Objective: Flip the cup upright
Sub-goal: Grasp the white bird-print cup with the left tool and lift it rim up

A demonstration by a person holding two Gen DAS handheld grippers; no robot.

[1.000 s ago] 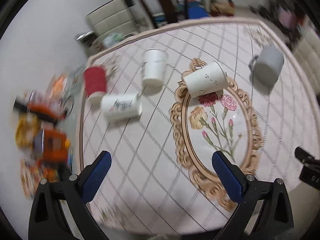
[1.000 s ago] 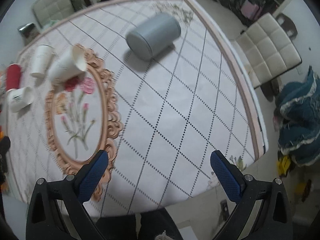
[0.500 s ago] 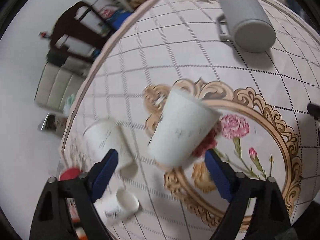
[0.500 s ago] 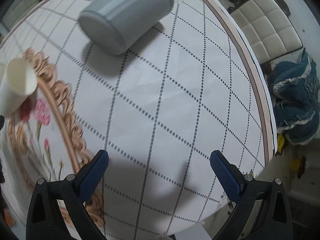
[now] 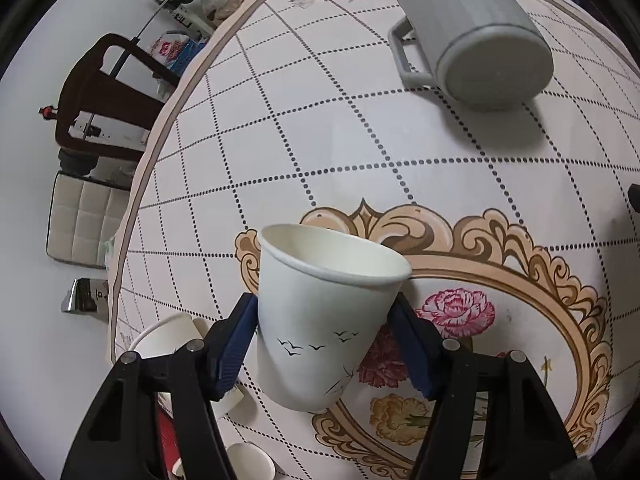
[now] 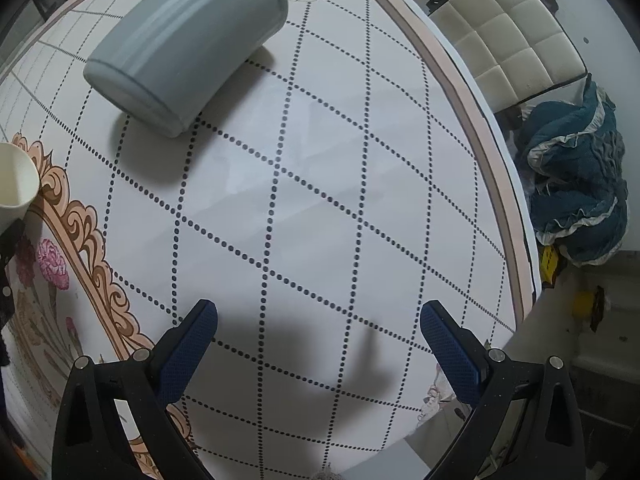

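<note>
A white paper cup [image 5: 320,312] with small bird prints sits between the blue pads of my left gripper [image 5: 324,344], mouth pointing up and away, tilted over the floral tablecloth. The pads touch both sides of the cup. Its rim also shows at the left edge of the right wrist view [image 6: 16,180]. A grey mug [image 5: 476,36] lies on its side at the far right; it also shows in the right wrist view [image 6: 184,44]. My right gripper [image 6: 318,344] is open and empty, low over the table near its front right edge.
Other paper cups [image 5: 164,336] lie at the lower left behind the left fingers. A dark wooden chair [image 5: 108,96] and a cream chair [image 5: 84,220] stand beyond the table edge. A cream chair [image 6: 516,36] and blue cloth [image 6: 576,184] are at the right.
My left gripper has closed in on the white paper cup, and the cup now stands more upright between the pads. My right gripper has moved lower and nearer the grey mug.
</note>
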